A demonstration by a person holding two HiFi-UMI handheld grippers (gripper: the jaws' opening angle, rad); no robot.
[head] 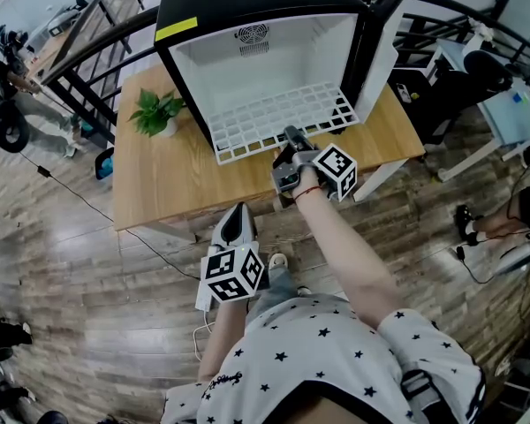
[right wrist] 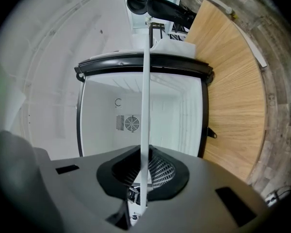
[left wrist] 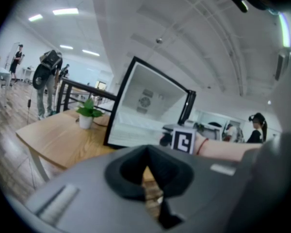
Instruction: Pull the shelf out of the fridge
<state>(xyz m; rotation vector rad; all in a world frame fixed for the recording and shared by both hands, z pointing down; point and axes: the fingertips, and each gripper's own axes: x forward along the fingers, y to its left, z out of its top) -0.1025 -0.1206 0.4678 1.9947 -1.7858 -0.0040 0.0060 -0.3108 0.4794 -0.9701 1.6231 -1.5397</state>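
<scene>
Wooden table point(head: 159, 188), shelf point(head: 274, 117) front edge at fridge point(head: 247, 3) mouth

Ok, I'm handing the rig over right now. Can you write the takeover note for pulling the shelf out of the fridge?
Right gripper: shut on the front edge of the white wire shelf.
Left gripper: shut, empty, held low and short of the table.
Fridge: on the table, door open.
Done: shelf gripped, with its front edge already out past the fridge opening.
Left: draw the shelf fully clear of the fridge.
</scene>
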